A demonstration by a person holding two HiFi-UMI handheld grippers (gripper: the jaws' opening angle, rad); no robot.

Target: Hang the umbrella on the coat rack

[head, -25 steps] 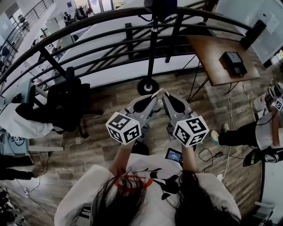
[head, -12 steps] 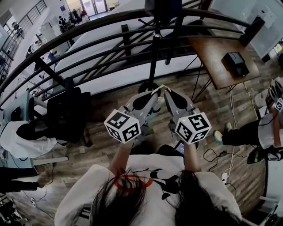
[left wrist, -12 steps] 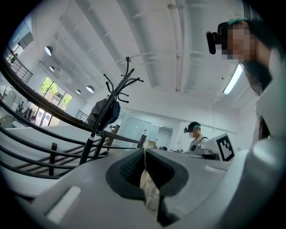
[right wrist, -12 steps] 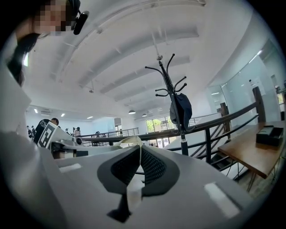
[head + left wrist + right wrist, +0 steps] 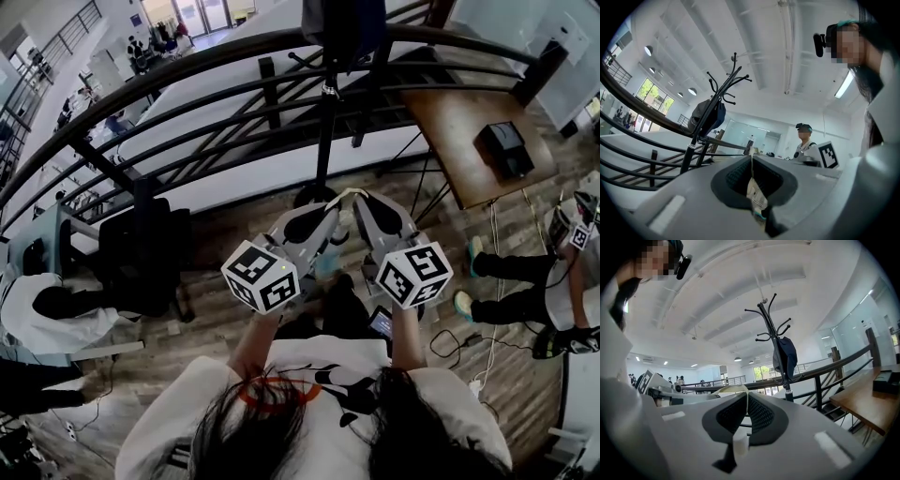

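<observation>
Both ends of the umbrella's pale strap loop (image 5: 733,385) are pinched. The left gripper (image 5: 751,157) and right gripper (image 5: 746,394) each have their jaws closed on it, tips nearly touching; the umbrella's body is not clearly seen. Since a second ago the pair has come nearer to the coat rack (image 5: 324,131). Its hooks are high above, so probably lifting comes next.

Before us a dark railing (image 5: 141,89), a brown table (image 5: 450,131) with a black box (image 5: 506,148), a black chair (image 5: 141,248)
</observation>
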